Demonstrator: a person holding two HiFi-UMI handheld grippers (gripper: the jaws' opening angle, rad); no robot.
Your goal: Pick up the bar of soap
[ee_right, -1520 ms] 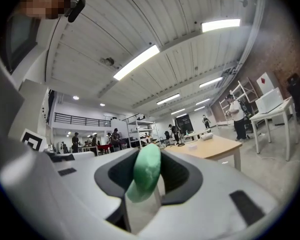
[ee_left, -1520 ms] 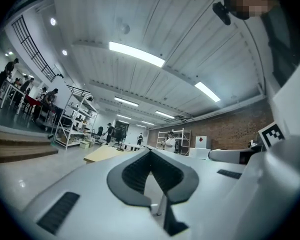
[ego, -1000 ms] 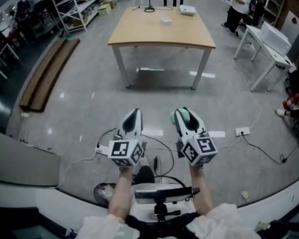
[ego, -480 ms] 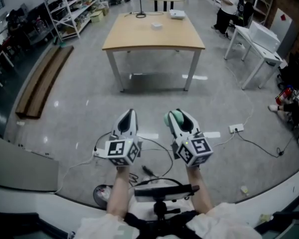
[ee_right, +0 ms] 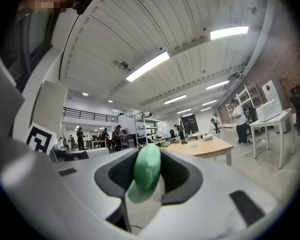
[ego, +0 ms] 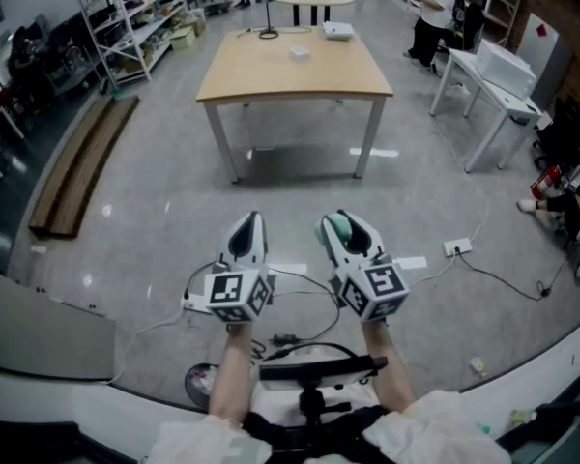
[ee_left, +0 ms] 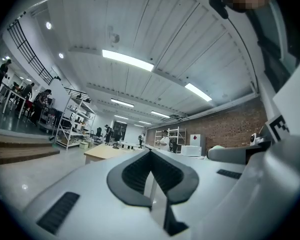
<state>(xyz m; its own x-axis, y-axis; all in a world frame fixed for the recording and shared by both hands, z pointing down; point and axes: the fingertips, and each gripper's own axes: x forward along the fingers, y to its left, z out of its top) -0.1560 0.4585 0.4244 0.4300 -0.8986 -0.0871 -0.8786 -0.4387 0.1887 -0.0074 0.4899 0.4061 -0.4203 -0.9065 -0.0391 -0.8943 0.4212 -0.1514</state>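
Observation:
A pale green bar of soap (ee_right: 146,176) stands on edge between the jaws of my right gripper (ee_right: 149,174), which is shut on it. In the head view the green soap (ego: 339,225) peeks out at the tip of the right gripper (ego: 340,230), held level over the grey floor. My left gripper (ego: 246,233) hangs beside it on the left, jaws shut with nothing between them. In the left gripper view the left gripper (ee_left: 151,156) shows its dark pads meeting at the tips.
A wooden table (ego: 290,66) with a small white item (ego: 299,53) stands ahead on the floor. White desks (ego: 493,75) and a standing person (ego: 427,17) are at the right, shelving (ego: 145,17) and a long wooden bench (ego: 77,162) at the left. Cables (ego: 300,298) and a power strip (ego: 455,248) lie underfoot.
Both grippers, with the soap in the right one, have drifted slightly; the view has shifted so the table sits a little further left and nearer.

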